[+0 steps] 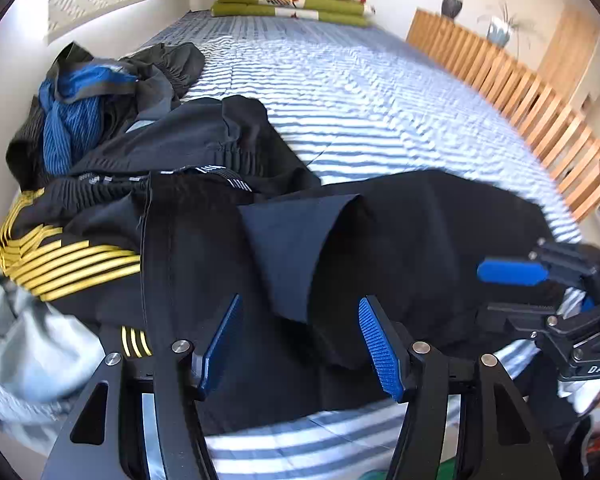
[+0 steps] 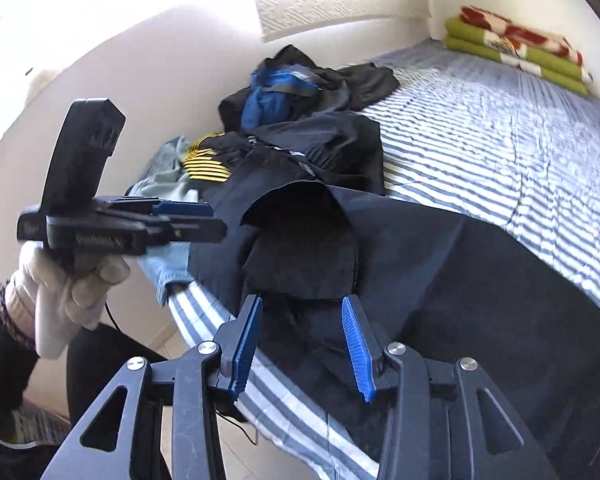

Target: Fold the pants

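Observation:
Black pants [image 1: 412,240] lie spread across the near edge of the striped bed, with one open leg cuff [image 1: 296,248] turned up on top. In the left wrist view, my left gripper [image 1: 300,346] is open just above the cloth before that cuff, with nothing between its blue pads [image 1: 380,350]. My right gripper [image 1: 500,292] comes in from the right over the pants. In the right wrist view, my right gripper [image 2: 302,346] is open right in front of the cuff [image 2: 300,248] and holds nothing. My left gripper [image 2: 208,218], held by a white-gloved hand [image 2: 76,284], hovers to the left of the pants [image 2: 480,300].
A pile of other clothes sits at the wall side of the bed [image 1: 360,92]: a black garment with yellow stripes [image 1: 60,260], a blue one [image 1: 72,120], and a grey one [image 1: 28,340]. Folded green blankets [image 1: 292,0] lie at the far end. A wooden slatted rail [image 1: 520,92] runs along the right.

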Demonstrator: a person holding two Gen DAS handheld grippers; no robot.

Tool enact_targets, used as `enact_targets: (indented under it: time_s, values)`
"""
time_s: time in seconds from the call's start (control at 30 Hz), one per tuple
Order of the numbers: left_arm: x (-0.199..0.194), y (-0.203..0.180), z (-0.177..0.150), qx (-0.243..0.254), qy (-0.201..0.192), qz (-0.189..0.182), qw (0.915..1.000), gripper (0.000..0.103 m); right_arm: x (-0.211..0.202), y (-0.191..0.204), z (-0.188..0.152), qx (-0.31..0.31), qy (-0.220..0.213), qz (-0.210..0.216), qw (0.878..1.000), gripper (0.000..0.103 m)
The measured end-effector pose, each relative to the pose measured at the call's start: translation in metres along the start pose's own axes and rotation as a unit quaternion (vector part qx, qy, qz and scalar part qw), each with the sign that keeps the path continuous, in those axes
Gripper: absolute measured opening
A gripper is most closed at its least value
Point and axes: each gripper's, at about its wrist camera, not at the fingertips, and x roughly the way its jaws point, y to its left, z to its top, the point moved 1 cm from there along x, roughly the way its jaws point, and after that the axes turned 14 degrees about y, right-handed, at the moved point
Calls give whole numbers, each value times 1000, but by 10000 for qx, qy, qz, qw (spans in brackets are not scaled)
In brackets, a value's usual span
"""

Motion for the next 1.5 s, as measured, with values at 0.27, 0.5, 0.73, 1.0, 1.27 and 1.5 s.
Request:
enact_targets:
  time_s: [0.27,0.5,0.73,1.0,1.27,1.5]
  values:
    - [10,35,15,-137,99,469,9988,46,56,-23,39,242,157,49,9996,38]
    - [13,48,24,-135,66,567,9983,33,84,-31,49,476,295,521,9971,24]
    - [-12,53,31,-186,-342,357,9986,20,42,-5,45,268,-38,1155,9929,2]
    - [-32,77,33,-526,-483,278,9971,21,3,77,45,-751,-152,1737,9818,0]
    - [-25,129,-22,-1407,-410,-132,9891,24,33,58,11,-439,307,1392,9888,1]
    - [-36,73,-49,-1222,-561,-1647,9771,63,-26,-38,-60,470,-75,598,9971,3]
